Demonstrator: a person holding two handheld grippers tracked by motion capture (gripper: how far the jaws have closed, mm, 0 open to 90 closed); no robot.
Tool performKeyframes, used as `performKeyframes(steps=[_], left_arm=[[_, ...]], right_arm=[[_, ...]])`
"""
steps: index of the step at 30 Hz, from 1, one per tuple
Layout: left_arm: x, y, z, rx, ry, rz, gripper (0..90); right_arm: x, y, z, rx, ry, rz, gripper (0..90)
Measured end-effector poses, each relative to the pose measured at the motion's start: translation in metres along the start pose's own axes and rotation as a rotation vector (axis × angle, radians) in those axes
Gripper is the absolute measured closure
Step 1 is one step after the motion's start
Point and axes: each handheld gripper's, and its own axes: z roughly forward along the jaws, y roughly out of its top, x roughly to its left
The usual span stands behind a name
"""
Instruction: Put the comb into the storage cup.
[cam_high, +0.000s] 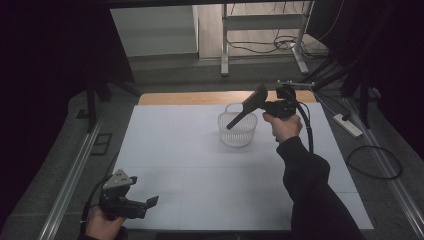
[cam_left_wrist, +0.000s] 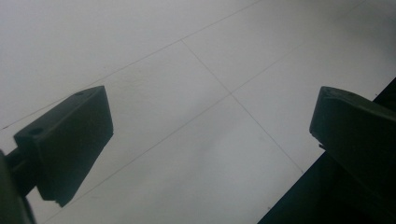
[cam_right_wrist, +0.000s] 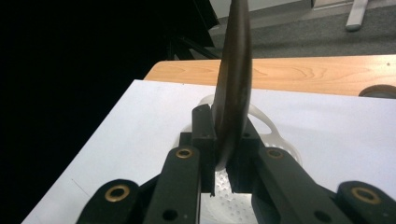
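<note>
The right gripper (cam_high: 266, 106) held a dark spatula (cam_high: 247, 106) clamped over the white basket (cam_high: 238, 131) on the counter (cam_high: 200, 165); the left gripper (cam_high: 148, 204) rested wide, holding nothing, near the counter's front edge.

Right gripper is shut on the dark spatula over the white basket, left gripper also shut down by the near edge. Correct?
Not quite: the left gripper is open, jaws wide apart with nothing between, as the left gripper view shows. The right gripper is shut on the spatula over the basket.

A wooden worktop (cam_high: 200, 98) carries a white sheet (cam_high: 190, 165), and a pale mesh basket (cam_high: 238, 131) stands on the sheet near its far edge.
</note>
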Motion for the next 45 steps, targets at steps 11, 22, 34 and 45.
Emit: performKeyframes(steps=[11, 22, 34, 45], left_arm=[[0.000, 0.000, 0.000, 0.002, 0.002, 0.000, 0.2], [0.000, 0.000, 0.000, 0.005, 0.004, 0.002, 0.4], [0.000, 0.000, 0.000, 0.008, 0.004, 0.002, 0.6], [0.000, 0.000, 0.000, 0.010, 0.004, 0.003, 0.6]], right_arm=[[-0.010, -0.011, 0.009, 0.007, -0.010, 0.035, 83.1], [-0.015, -0.022, 0.019, 0.014, -0.005, 0.065, 83.1], [-0.019, -0.030, 0.027, 0.020, 0.005, 0.093, 83.0], [-0.024, -0.035, 0.032, 0.023, 0.011, 0.112, 82.9]])
